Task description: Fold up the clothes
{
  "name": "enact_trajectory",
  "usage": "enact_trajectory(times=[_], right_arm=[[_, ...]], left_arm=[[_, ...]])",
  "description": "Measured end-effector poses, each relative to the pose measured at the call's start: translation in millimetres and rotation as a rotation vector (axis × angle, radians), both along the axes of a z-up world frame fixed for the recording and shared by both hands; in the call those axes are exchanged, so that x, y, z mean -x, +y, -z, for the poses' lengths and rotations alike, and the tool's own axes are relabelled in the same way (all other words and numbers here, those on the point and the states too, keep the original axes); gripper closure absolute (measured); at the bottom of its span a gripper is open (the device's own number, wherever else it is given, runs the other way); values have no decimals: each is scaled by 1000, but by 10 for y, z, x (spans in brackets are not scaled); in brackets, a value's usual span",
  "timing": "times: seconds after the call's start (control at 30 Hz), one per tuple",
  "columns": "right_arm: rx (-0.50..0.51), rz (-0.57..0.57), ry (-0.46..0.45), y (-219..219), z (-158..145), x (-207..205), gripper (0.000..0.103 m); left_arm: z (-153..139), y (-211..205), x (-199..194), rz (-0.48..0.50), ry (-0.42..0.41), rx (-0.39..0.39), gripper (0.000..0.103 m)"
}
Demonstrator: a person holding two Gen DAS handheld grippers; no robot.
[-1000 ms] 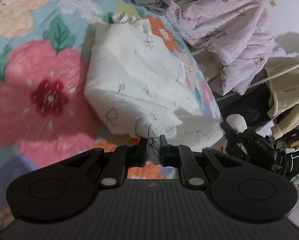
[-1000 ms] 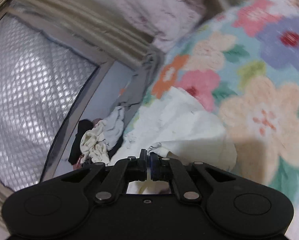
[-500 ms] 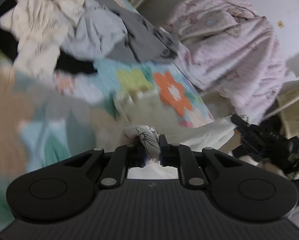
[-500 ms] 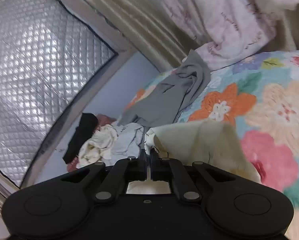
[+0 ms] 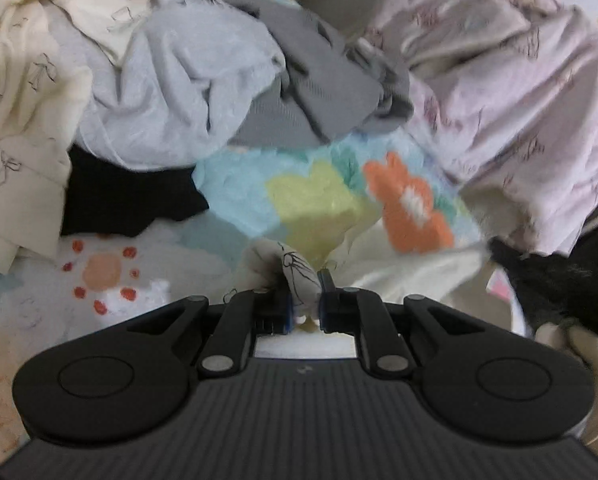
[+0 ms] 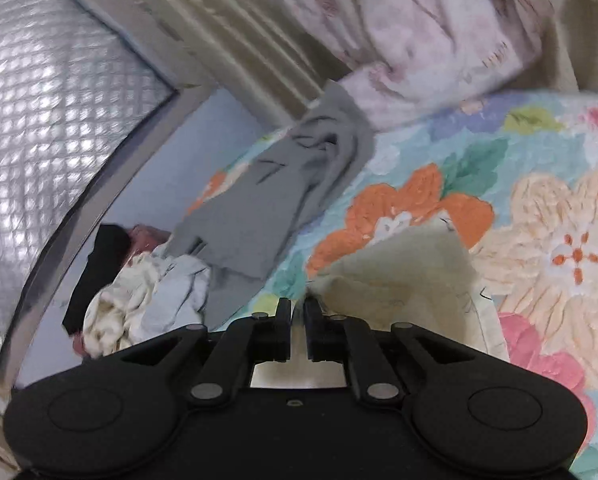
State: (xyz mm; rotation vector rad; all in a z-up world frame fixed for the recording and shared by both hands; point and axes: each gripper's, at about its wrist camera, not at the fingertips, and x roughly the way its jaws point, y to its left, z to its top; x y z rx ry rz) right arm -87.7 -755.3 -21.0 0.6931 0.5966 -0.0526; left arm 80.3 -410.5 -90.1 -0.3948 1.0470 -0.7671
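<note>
While both hands carried cream garment [image 5: 299,276] across floral bed [image 5: 235,200] toward clothes pile [image 5: 147,92], left gripper [image 5: 305,296] stays clamped on it; right gripper [image 6: 295,320] just easing open, fabric edge between jaws — fold landing.

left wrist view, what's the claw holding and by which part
The left claw is shut on the cream printed garment, pinching a bunched fold at its near edge.
</note>
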Motion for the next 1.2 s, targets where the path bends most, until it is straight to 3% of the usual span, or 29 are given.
enact_trajectory(times=[0.17,0.3,0.43,0.5,0.6,0.7,0.77,0.83,1.0,1.13,1.2], right_arm=[[177,-96,-29,375,-90,411,91],[367,-169,34,648,63,585,89],[400,-174,59,700,263,790,89],[400,-163,57,670,298,821,90],[416,-150,50,644,316,854,91],[468,-152,5,688,239,864,87],[504,-172,-30,732,199,850,75],[534,-210,-54,780,181,800,73],[624,-215,38,834,336,691,73],[688,-216,81,798,436,746,73],[745,-206,91,791,443,787,68]], left_arm=[[-29,162,-38,-21,52,83,91],[-339,153,147,55,-29,76,88],[-640,144,366,77,-85,114,72],[-730,93,461,88,-130,103,69],[-786,14,614,106,-214,53,62],[-662,-124,659,183,-173,2,62],[-561,-232,671,219,-157,-71,62],[-457,-318,649,235,-163,-132,62],[-137,-366,572,223,-106,-197,62],[-67,-320,619,231,-156,-252,62],[-69,-306,645,236,-209,-301,62]])
